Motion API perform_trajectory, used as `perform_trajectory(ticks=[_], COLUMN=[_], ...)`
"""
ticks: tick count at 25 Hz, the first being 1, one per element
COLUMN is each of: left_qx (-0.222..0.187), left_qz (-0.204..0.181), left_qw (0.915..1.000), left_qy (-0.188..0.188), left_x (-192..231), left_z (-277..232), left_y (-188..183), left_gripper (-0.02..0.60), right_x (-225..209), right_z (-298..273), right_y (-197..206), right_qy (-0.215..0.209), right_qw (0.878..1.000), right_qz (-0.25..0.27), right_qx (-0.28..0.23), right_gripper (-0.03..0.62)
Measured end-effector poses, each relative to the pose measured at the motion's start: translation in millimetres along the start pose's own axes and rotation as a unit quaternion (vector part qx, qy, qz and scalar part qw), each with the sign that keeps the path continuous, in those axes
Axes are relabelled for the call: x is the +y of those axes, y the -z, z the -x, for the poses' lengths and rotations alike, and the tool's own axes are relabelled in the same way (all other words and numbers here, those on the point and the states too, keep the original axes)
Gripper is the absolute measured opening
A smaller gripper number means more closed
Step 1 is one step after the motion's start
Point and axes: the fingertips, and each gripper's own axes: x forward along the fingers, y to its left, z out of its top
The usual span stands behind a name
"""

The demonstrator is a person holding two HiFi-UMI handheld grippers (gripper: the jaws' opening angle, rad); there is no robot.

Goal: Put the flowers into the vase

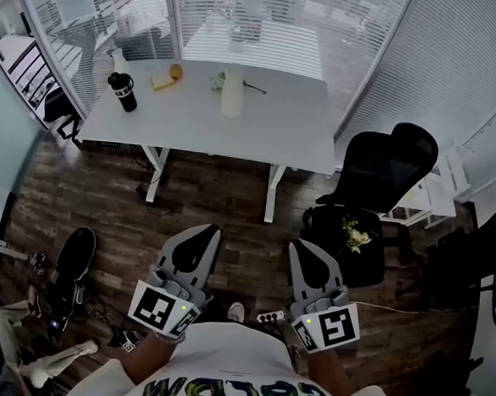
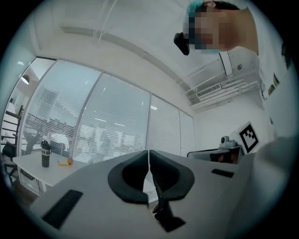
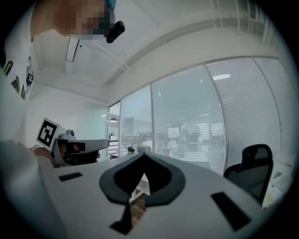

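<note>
While our left gripper and right gripper sit closed and empty, the flowers lie at two o'clock, nearest the right.

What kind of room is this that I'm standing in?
Most likely an office or meeting room: a white desk stands against glass walls with slatted blinds, and a black swivel chair sits beside it on the wood floor.

The head view looks steeply down from above the person. The left hand-held gripper and right hand-held gripper sit close at 6 o'clock, and the white rectangular surface lies far off at 12 o'clock. Each gripper view rides just behind its own jaws, facing level towards the slatted-blind glass wall. The left gripper view shares the surface, at its 9 o'clock, with the head view. The right gripper view shares the black mesh office chair, at its 4 o'clock.
</note>
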Motion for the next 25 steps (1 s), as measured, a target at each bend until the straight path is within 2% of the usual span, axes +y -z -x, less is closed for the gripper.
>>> perform_trajectory(ticks=[5,11,25], left_qx=[0.004,0.005,0.003], left_qz=[0.005,0.007,0.015], left_qw=[1.0000,1.0000,0.9999], left_qy=[0.000,-0.005,0.007], left_x=[-4,18,147], left_z=[-10,-27,-78], left_y=[4,8,-2], left_gripper=[0.021,0.021,0.020], right_x=[-10,-17,-11], right_z=[-2,-29,-169], right_y=[1,2,-7], right_qy=[-0.006,-0.009,-0.006], right_qw=[1.000,1.000,1.000], right_qz=[-0.002,0.003,0.016], right_qx=[0.004,0.005,0.012], right_gripper=[0.010,0.011,0.009])
